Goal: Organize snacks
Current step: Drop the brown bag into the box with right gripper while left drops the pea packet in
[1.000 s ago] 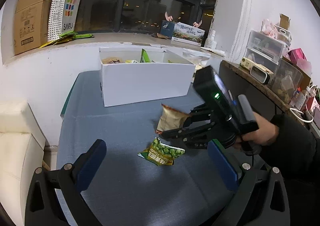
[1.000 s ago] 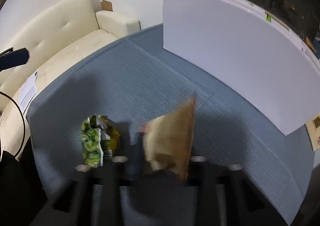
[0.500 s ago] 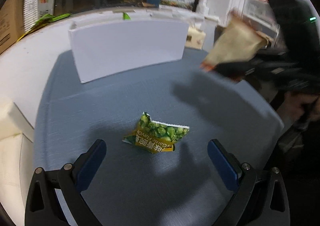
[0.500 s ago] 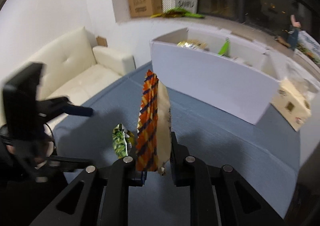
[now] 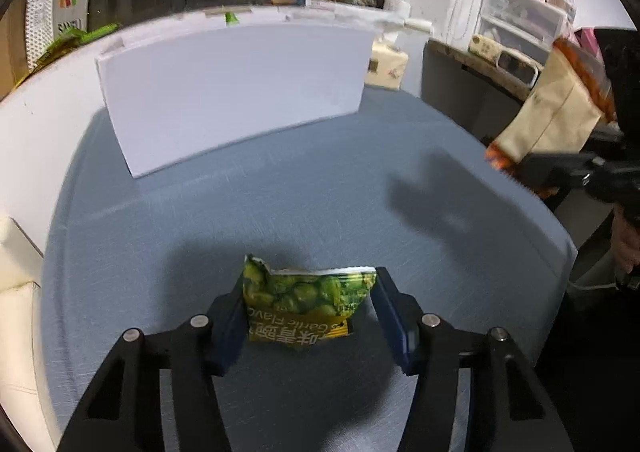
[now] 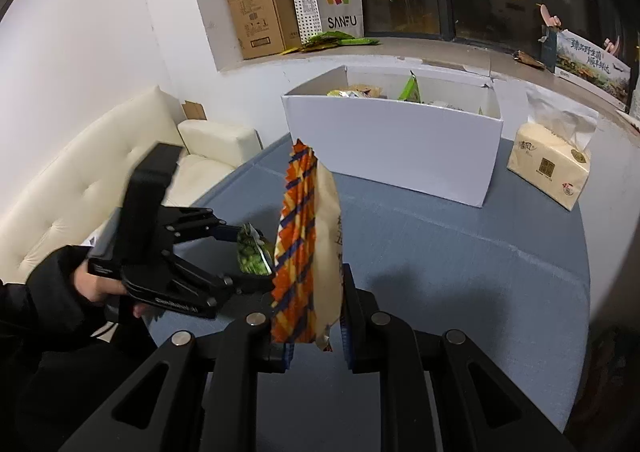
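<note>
While the left tool (image 5: 308, 308) brackets the green packet (image 5: 306, 302), the right tool (image 6: 314, 324) pinches the beige packet (image 6: 316, 252) — aloft.

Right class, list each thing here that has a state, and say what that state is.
left tool: closed around the green pea packet, on the table
right tool: shut on the orange-striped snack bag, held upright in the air
white box: open-topped, snacks inside
tissue pack: open, tissue sticking out

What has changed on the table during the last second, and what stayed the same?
The left hand-held gripper came down and closed around the green pea packet, which earlier lay free on the table. The right hand-held gripper lifted the beige-and-orange snack bag off the table and holds it raised. The white box stayed in place.
</note>
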Available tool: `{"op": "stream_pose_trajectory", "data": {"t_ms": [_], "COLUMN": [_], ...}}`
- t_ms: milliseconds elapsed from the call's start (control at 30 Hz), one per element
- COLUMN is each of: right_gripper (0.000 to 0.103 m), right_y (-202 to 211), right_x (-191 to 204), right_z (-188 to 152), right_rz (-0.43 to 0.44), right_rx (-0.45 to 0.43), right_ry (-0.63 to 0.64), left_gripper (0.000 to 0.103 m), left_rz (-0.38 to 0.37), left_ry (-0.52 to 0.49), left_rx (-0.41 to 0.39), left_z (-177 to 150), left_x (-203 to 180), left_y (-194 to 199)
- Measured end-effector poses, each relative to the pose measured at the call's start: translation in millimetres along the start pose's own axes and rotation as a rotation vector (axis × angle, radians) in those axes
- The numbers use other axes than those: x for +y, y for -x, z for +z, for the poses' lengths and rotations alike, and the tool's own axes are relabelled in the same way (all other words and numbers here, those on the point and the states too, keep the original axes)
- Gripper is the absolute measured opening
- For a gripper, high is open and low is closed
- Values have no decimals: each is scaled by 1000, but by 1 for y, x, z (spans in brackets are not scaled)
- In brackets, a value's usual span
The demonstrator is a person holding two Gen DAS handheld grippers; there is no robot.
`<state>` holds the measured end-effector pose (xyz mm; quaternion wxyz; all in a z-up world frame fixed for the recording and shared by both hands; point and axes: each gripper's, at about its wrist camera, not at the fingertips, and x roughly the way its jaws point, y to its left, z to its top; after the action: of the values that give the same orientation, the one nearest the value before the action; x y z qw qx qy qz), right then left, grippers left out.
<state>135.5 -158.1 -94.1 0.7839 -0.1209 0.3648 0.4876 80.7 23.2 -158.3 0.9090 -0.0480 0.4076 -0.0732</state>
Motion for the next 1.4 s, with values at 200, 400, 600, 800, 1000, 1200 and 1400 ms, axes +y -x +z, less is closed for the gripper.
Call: {"op": "stream_pose_trajectory", "data": {"t_ms": [200, 400, 600, 800, 1000, 1200, 1400], "right_gripper": [19, 19, 19, 19, 19, 80, 103], "right_y": [0, 7, 16, -9, -48, -79, -86], "right_x": [1, -1, -14, -59, -117, -143, -154], "right_z": [2, 22, 79, 150, 206, 230, 224], "right_rz": [1, -14, -42, -87, -141, -218, -293], "right_rx": [-11, -53, -126, -114, -63, -5, 0], "right_ry": [-4, -8, 0, -65, -148, -169, -189], "left_gripper": [61, 61, 61, 61, 61, 103, 103], "left_rz": [-44, -57, 12, 40, 67, 133, 162], "left_ry": [61, 58, 10, 56, 76, 160, 123], "left_rx": [-94, -259, -397, -395, -305, -261, -281], "left_z": [4, 49, 129, 209, 246, 248, 234], "left_x": [10, 17, 35, 78, 109, 130, 124], "left_y": [33, 86, 110, 76, 19, -4, 5]}}
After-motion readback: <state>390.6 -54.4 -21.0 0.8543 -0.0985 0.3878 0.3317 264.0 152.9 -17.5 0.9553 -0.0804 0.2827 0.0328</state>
